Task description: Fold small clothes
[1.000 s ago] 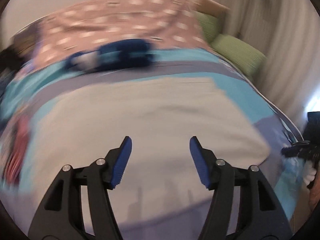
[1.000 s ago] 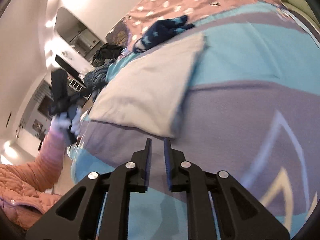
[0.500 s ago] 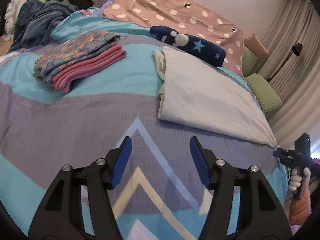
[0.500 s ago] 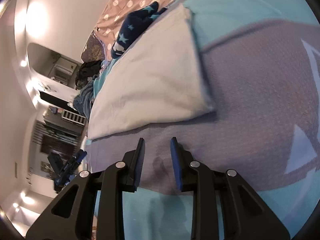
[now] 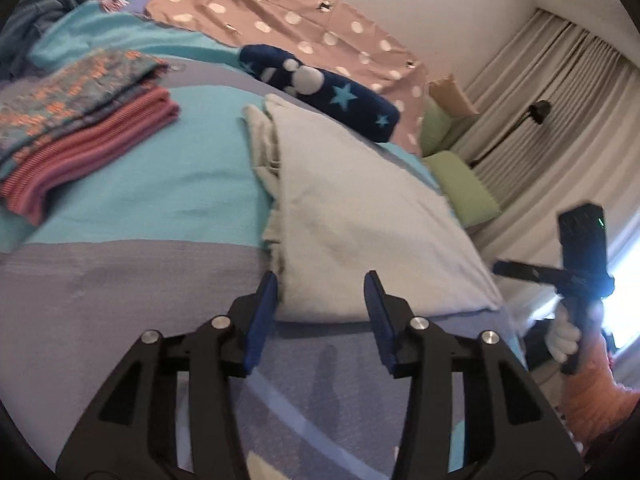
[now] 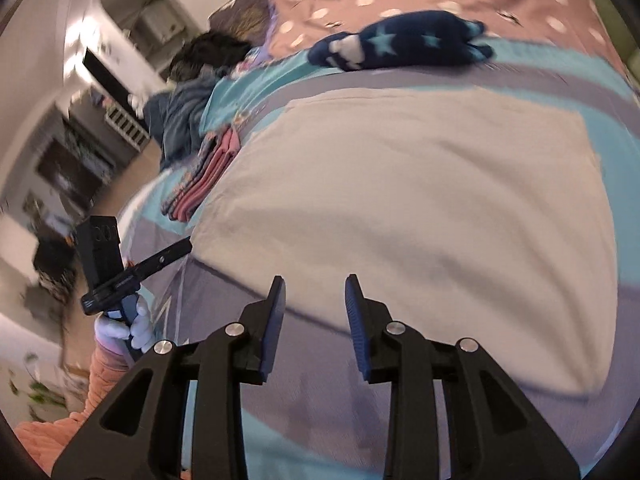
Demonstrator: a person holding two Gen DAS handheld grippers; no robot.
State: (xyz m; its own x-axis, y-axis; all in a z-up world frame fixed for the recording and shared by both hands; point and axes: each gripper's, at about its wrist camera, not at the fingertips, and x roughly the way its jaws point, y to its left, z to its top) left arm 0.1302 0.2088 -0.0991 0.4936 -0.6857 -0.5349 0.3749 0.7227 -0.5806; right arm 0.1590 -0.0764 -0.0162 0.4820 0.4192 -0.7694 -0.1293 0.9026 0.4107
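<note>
Two grippers over one bed, nothing clamped. Bedspread in turquoise and grey bands covers most of the view, with a pink polka-dot sheet across its far end. White folded cloth lies flat mid-bed, looser layers bunched along its left edge in the left wrist view. Navy star-print garment sits just beyond it, touching or nearly touching the cloth's far edge, can't tell which. Stack of folded clothes, patterned piece on top of pink striped ones, is well off to the cloth's left. Green pillows sit at the far right by the curtains.

Left gripper points down at the cloth's near left corner; jaws apart and closing, corner edge in the gap, pads not pressing it. Right gripper hangs over the cloth's near edge; jaws apart and opening, cloth behind the gap, no contact visible. Each shows up in the other's camera, held by a white-gloved hand with an orange sleeve.
</note>
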